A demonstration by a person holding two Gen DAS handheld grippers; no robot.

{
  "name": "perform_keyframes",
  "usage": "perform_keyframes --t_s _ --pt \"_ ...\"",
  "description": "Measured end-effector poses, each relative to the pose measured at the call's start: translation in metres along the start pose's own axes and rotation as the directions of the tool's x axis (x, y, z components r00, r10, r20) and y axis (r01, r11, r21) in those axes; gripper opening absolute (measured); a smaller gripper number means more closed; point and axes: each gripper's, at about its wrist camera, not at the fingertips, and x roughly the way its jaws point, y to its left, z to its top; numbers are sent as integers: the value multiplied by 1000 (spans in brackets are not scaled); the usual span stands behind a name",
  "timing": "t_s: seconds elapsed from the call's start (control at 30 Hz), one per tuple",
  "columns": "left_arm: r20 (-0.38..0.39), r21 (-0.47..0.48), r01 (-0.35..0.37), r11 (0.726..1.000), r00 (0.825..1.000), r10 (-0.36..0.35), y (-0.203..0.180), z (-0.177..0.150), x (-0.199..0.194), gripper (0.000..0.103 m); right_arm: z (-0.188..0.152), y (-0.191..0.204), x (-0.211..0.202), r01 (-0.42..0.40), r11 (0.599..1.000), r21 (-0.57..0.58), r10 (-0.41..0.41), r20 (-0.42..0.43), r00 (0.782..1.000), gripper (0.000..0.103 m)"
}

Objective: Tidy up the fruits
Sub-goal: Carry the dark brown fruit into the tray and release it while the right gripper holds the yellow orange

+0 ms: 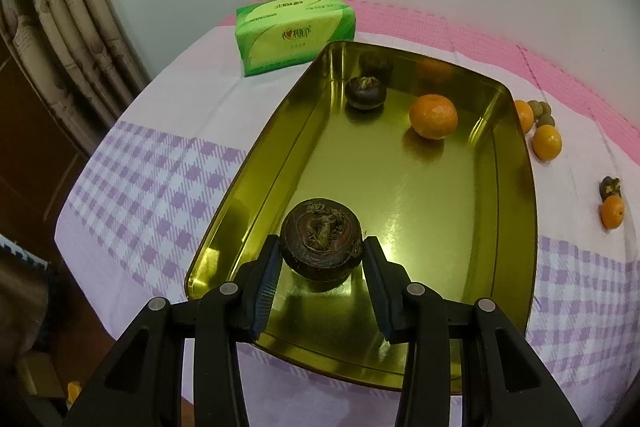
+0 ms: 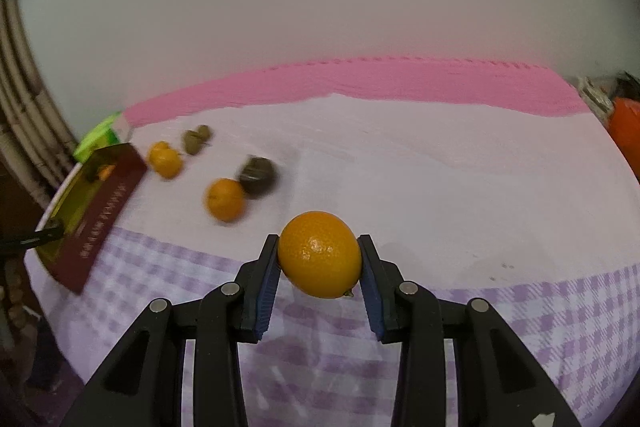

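Observation:
My left gripper (image 1: 321, 247) is shut on a dark brown water chestnut (image 1: 322, 239) and holds it just above the near end of a gold metal tray (image 1: 516, 227). In the tray lie another water chestnut (image 1: 365, 92) and an orange (image 1: 433, 116). My right gripper (image 2: 319, 255) is shut on an orange (image 2: 320, 254) and holds it above the checked tablecloth. Loose oranges (image 2: 224, 199) (image 2: 165, 161), a water chestnut (image 2: 258, 175) and small brown fruits (image 2: 196, 139) lie on the cloth to the left, right of the tray (image 2: 100, 203).
A green tissue pack (image 1: 294, 31) stands behind the tray's far left corner. Right of the tray lie oranges (image 1: 546, 142) (image 1: 612, 212), a dark fruit (image 1: 609, 186) and small brown fruits (image 1: 541, 110). A curtain hangs at the left. The wall is close behind the table.

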Motion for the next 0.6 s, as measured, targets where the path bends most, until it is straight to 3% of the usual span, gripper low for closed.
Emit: perform_keyframes --t_s 0.33,0.6 --pt "-8 0 -3 1000 1000 3 1 0 4 42 17 62 -15 -92 989 -113 95 21 995 35" --pt "-13 0 -4 1000 1000 4 1 0 4 42 19 78 -16 -121 983 -137 124 10 992 35"
